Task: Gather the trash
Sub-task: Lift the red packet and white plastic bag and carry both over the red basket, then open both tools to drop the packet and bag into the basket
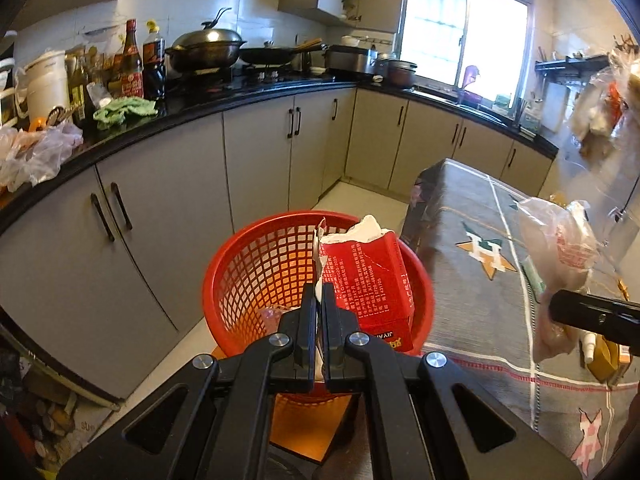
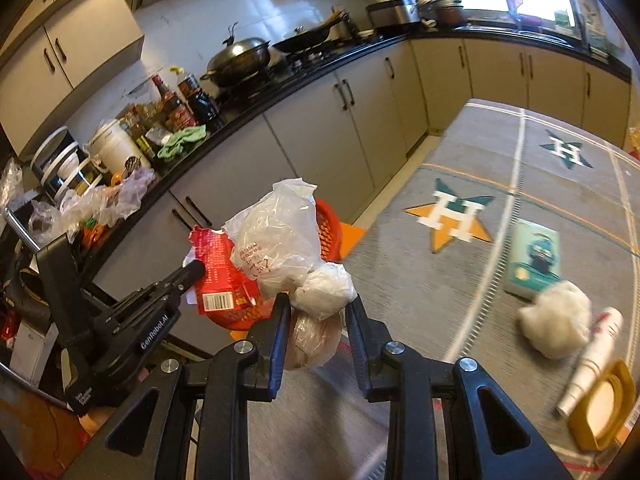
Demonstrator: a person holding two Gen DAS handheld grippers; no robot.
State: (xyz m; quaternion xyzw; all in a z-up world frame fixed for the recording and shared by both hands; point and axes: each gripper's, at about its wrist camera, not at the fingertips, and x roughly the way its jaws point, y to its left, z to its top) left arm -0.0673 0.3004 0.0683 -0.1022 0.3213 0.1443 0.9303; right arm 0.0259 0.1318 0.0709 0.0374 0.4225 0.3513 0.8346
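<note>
My left gripper (image 1: 319,300) is shut on the torn white flap of a red carton (image 1: 366,280), which hangs over a red mesh basket (image 1: 248,280) on the floor beside the table. The right wrist view shows that gripper (image 2: 195,269) from the side, carton (image 2: 218,276) in its tip, with the basket (image 2: 332,232) partly hidden behind. My right gripper (image 2: 318,312) is shut on a clear plastic bag (image 2: 280,236) knotted around white and brownish lumps. It holds the bag above the table edge, near the basket. Its finger and the bag (image 1: 560,252) show at the right of the left wrist view.
A grey star-patterned cloth covers the table (image 2: 460,288). On it lie a green tissue pack (image 2: 534,262), a crumpled white wad (image 2: 554,320), stacked paper cups (image 2: 592,360) and a yellow lid (image 2: 604,404). A cluttered black counter (image 1: 224,100) over grey cabinets runs behind the basket.
</note>
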